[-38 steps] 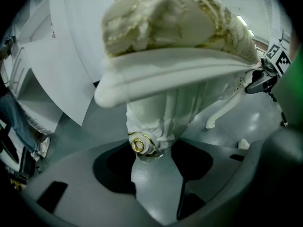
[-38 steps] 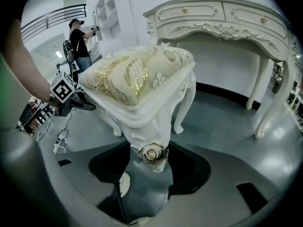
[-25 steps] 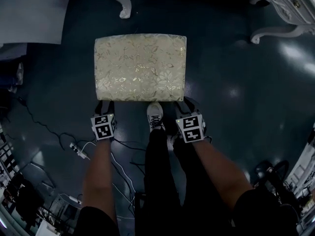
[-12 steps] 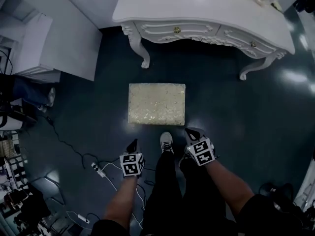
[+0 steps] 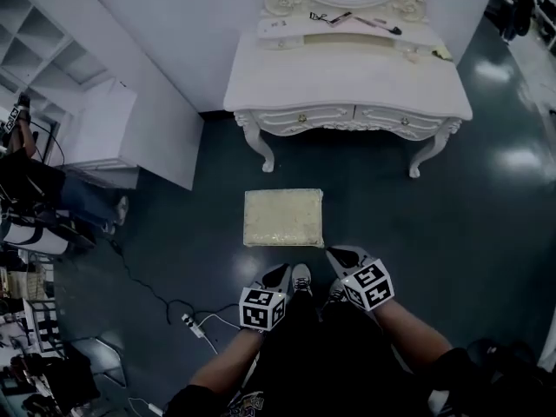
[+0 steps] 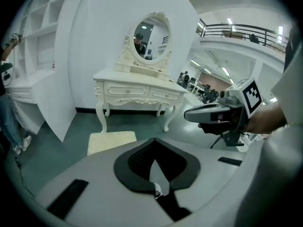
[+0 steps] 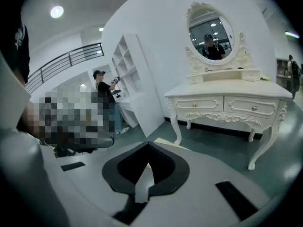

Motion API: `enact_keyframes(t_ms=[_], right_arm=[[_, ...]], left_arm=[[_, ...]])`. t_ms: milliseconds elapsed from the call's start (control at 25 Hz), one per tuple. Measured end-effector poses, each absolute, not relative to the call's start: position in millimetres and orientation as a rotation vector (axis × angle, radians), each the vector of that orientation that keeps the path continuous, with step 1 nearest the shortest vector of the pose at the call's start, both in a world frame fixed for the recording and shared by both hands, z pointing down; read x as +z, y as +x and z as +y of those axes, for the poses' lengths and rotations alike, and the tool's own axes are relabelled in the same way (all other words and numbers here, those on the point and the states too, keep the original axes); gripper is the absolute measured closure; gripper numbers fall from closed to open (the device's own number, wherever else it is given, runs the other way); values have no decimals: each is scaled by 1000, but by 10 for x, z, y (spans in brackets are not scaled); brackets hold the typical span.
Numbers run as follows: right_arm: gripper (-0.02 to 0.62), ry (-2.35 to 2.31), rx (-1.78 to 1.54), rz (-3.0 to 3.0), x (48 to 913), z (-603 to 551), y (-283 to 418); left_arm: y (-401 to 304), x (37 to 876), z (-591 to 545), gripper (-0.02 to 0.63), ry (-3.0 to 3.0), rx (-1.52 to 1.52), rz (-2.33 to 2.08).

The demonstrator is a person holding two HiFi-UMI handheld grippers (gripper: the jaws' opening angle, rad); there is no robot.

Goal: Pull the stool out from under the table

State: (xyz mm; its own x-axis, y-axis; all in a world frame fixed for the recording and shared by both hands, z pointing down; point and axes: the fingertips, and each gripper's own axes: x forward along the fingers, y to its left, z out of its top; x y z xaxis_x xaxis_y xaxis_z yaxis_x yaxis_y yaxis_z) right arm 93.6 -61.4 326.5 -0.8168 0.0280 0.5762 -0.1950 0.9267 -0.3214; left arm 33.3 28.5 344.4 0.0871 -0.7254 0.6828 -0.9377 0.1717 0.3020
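Observation:
The cream, floral-patterned stool [image 5: 283,218] stands on the dark floor in front of the white dressing table [image 5: 347,85], apart from its legs. My left gripper [image 5: 280,273] hangs just short of the stool's near edge, to the left, shut and empty. My right gripper [image 5: 334,253] is by the stool's near right corner, also shut on nothing. In the left gripper view the closed left gripper [image 6: 153,140] points toward the stool [image 6: 111,141] and the table [image 6: 137,86]. The right gripper view shows the closed right gripper [image 7: 148,143] facing the table [image 7: 227,98].
A white shelf unit [image 5: 43,50] and a white cabinet [image 5: 109,129] stand at the left, with a person [image 5: 35,189] beside them. Cables and a power strip [image 5: 195,327] lie on the floor at the lower left. My shoe [image 5: 301,278] is between the grippers.
Both grippers have let go of the stool's near edge, shut, and drawn back. The head view has risen and pulled away, so the whole table now shows.

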Motion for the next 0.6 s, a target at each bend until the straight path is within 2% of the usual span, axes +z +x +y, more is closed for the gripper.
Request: enact_keyframes(t_ms=[240,600], right_arm=[[568,91,576,-2542,2706,-542,1236],[568,85,605,-2505,2557,-405,1347]], left_arm=[[593,2848,260,600,1634,348,-1713],[789,2669,381,600,1647,420,-1634]])
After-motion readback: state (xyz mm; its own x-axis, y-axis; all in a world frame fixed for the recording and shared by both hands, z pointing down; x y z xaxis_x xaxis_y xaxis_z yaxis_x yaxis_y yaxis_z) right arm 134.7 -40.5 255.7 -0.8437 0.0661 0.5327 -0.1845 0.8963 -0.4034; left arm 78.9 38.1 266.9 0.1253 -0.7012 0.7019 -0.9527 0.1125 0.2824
